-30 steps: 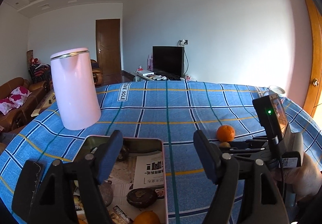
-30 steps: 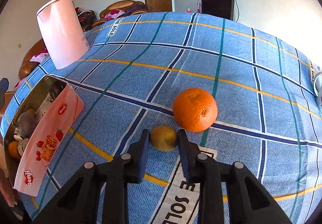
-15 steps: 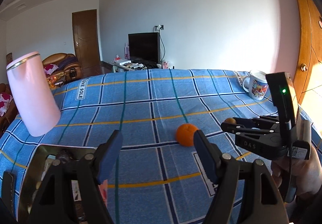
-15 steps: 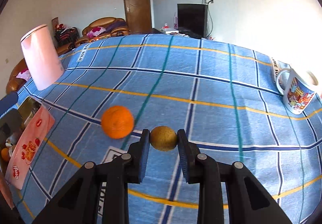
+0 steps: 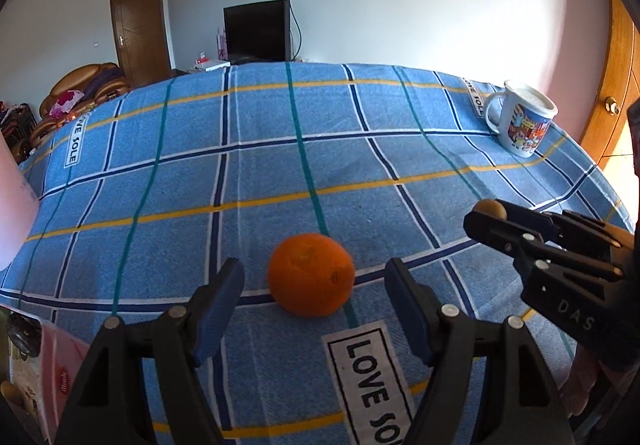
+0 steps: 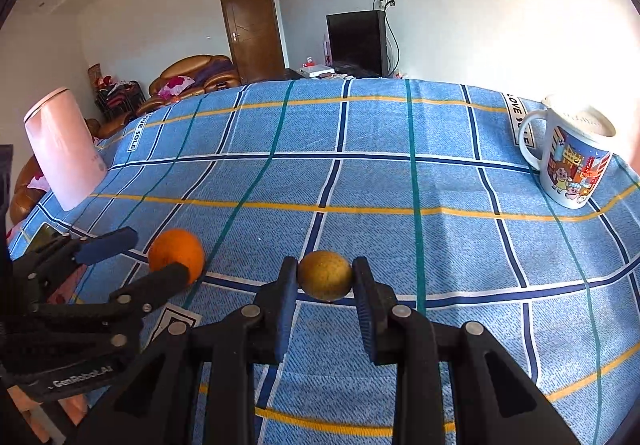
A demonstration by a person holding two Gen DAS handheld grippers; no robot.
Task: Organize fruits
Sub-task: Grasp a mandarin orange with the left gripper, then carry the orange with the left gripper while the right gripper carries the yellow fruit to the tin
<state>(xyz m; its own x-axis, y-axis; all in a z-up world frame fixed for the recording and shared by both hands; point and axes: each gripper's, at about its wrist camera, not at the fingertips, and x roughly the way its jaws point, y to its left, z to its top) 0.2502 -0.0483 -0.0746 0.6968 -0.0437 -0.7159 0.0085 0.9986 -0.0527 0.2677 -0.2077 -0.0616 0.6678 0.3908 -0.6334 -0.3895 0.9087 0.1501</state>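
A: What is the right gripper point(image 6: 325, 277) doing?

B: Its jaws are clamped on a small yellow-brown fruit point(image 6: 325, 280), one pad pressed to each side, and the fruit is held above the blue checked cloth of the tabletop point(image 6: 400, 181).

A: And the left gripper point(image 5: 314, 287)?

B: Its jaws stand wide with nothing gripped. The orange point(image 5: 311, 274) sits on the cloth just ahead of them, centred in the gap, with space on both sides. From the right wrist view one fingertip point(image 6: 168, 277) overlaps the orange; whether it touches, I cannot tell.

A: What else is around?

B: A cartoon-printed mug point(image 6: 570, 159) stands far ahead and to the right of the right jaws. A pink kettle point(image 6: 64, 153) is far to their left. A pink tin point(image 5: 44, 373) shows beside the left jaws, at the lower left.
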